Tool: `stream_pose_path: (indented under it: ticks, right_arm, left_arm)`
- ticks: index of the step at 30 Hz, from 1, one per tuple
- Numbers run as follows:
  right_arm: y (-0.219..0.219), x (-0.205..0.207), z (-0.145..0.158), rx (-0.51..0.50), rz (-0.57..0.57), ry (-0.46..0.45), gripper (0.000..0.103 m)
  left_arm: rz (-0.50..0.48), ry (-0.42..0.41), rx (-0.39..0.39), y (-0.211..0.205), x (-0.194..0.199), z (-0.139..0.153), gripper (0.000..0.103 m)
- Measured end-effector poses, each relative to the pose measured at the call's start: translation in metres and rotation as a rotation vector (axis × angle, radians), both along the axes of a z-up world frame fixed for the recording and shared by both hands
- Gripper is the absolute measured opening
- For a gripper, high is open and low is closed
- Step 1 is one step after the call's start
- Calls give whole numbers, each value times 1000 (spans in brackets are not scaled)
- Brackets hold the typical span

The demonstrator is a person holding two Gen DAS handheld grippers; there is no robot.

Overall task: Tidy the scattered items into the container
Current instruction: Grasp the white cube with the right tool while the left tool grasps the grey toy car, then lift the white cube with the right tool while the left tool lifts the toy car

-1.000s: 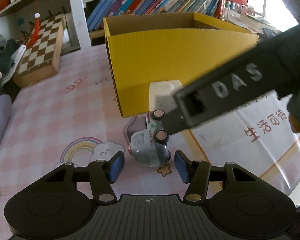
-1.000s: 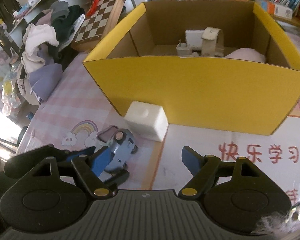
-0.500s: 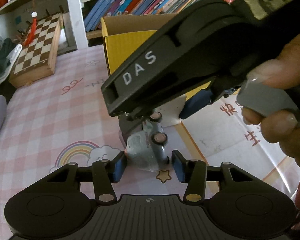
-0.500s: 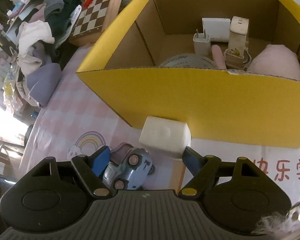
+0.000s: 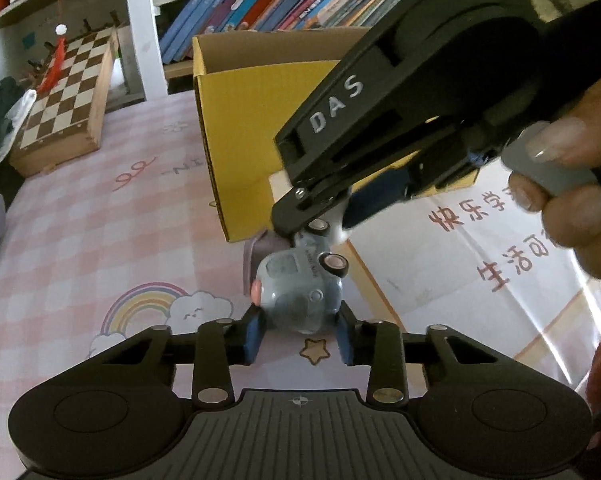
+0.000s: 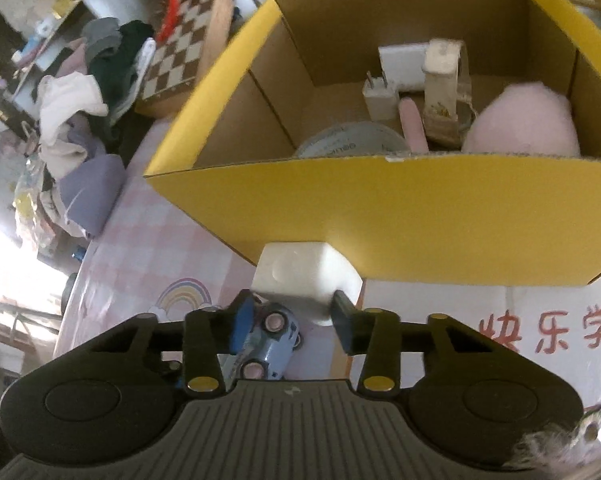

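A pale blue toy car lies on its side on the pink mat, just in front of the yellow cardboard box. My left gripper is open, its blue pads on either side of the car's near end. My right gripper is open around a white block that rests against the box's front wall; the car lies under its left finger. In the left wrist view the right gripper's body hides most of the block.
The box holds a white charger, a pink soft thing, a round tape roll and other items. A chessboard box stands at the far left, books behind. Clothes pile at the left. A paper sheet lies at right.
My right gripper has come down and forward over the white block, which now sits between its fingers. My left gripper has moved in on the toy car and narrowed.
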State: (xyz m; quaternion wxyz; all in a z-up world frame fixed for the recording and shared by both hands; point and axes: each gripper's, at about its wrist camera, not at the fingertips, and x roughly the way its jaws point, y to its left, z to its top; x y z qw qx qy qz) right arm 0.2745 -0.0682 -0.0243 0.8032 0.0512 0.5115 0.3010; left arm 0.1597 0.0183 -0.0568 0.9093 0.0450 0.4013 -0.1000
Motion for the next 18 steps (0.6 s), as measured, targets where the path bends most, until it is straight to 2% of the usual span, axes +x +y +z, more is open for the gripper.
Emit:
stream_pose_path:
  ticks: [4, 5, 8, 11, 16, 18]
  right_arm:
    - [-7, -7, 5, 2, 11, -32, 27]
    - [-9, -8, 6, 1, 11, -42, 16]
    - [-15, -12, 5, -8, 10, -39, 15]
    - [-22, -16, 3, -18, -8, -32, 14]
    - [-26, -25, 3, -27, -15, -37, 16]
    - [-26, -26, 5, -24, -17, -46, 22]
  left_arm:
    - [6, 10, -19, 3, -5, 2, 24]
    - [13, 13, -25, 5, -7, 3, 20]
    - [37, 25, -45, 11, -11, 3, 8]
    - [55, 28, -56, 15, -17, 4, 3]
    - [104, 24, -26, 14, -21, 4, 8]
    - [98, 27, -29, 13, -21, 5, 18]
